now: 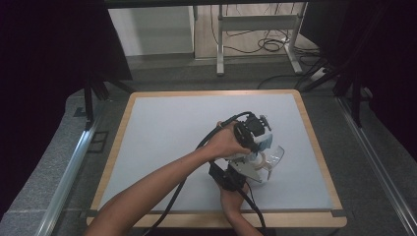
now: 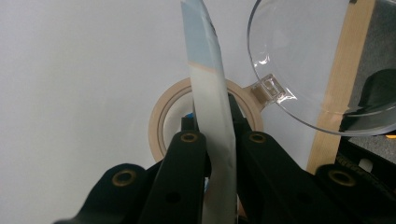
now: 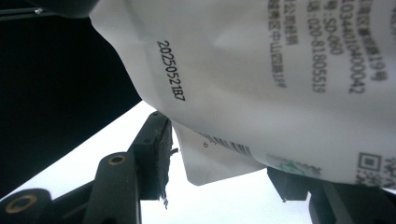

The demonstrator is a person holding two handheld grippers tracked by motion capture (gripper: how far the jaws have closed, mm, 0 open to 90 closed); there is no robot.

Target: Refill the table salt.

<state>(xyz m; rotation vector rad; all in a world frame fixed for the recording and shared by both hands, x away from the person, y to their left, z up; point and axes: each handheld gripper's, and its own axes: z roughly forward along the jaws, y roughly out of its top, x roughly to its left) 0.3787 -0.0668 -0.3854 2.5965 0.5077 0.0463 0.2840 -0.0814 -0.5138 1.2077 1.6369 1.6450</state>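
Near desk's right-front part, both claws meet over a clear bowl [image 1: 275, 156]. Left claw [image 2: 212, 126] clamped tight on a white packet [image 2: 210, 116], seen edge-on w/ blue top, standing upright betw. its pads. Right claw [image 3: 219, 163] approx half open; packet's printed lower corner [image 3: 219, 161] hangs betw. its pads, left pad just beside it, contact can't tell. High view: left claw [image 1: 255, 147] above right claw [image 1: 246, 169], packet betw. them, over bowl rim. Desk [image 1: 162, 132]: pale grey mat, wood border; grey floor around, dark curtains at sides, white frame legs + cables at back. Bowl [image 2: 303, 60] looks empty, clear w/ small tab handle. Tape roll [image 2: 161, 121] lies flat on mat just beside bowl, under packet.
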